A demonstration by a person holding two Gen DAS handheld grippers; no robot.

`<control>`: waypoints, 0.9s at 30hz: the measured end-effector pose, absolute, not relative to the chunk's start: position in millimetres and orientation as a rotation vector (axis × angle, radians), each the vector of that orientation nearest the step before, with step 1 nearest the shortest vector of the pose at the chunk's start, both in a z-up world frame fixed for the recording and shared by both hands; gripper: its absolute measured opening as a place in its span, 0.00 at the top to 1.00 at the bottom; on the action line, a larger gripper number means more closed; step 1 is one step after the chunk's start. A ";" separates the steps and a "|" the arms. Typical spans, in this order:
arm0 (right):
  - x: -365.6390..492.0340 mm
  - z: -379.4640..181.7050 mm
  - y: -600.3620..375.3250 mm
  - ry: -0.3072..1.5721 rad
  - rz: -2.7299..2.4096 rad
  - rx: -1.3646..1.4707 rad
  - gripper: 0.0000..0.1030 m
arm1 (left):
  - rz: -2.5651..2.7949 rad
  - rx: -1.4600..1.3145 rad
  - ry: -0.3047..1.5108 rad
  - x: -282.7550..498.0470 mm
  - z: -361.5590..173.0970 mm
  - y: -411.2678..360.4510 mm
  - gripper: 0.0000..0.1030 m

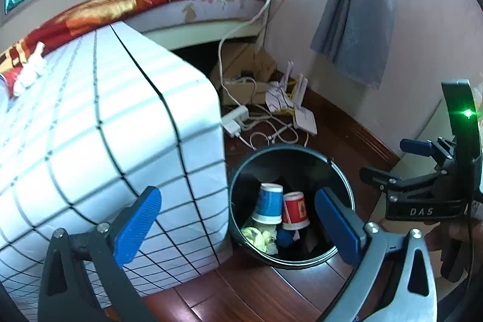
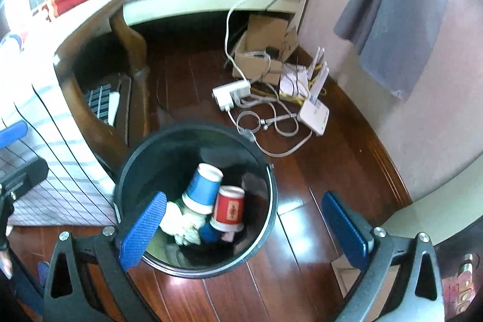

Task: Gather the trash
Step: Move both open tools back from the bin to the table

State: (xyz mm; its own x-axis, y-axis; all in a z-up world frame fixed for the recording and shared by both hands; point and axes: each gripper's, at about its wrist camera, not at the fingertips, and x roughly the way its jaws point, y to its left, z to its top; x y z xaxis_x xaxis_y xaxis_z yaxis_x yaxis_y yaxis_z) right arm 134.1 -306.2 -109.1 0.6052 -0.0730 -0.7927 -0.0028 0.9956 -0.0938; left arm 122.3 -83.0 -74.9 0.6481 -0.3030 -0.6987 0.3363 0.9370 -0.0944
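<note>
Left hand-held gripper [image 1: 238, 219]: jaws wide apart, nothing between the pads. Right hand-held gripper [image 2: 244, 227]: likewise spread, empty. Black bin [image 2: 132, 171] on the wood floor [image 2: 302, 246], just ahead of and below both. Inside it: blue paper cup [image 2: 200, 189], red paper cup [image 2: 229, 208], crumpled tissue [image 2: 184, 227].

Left tool [image 1: 238, 219], right tool [image 2: 244, 227]: black frames, blue ribbed pads, silver screws.

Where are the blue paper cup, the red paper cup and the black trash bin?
blue paper cup [image 2: 201, 188]: right wrist view, on its blue side.
red paper cup [image 2: 228, 208]: right wrist view, on its red side.
black trash bin [image 1: 347, 180]: left wrist view, on its right rim.
</note>
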 end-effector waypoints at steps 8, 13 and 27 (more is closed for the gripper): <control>133.6 -69.2 -279.3 0.811 0.002 -0.079 0.00 | -0.323 0.029 0.720 116.7 -44.9 -56.4 0.01; 137.1 -51.2 -257.3 0.756 0.042 -0.085 0.00 | -0.286 0.021 0.683 115.6 -31.3 -35.5 0.01; 153.5 -23.3 -191.7 0.665 0.166 -0.101 0.00 | -0.156 -0.014 0.637 114.6 -17.6 35.9 0.01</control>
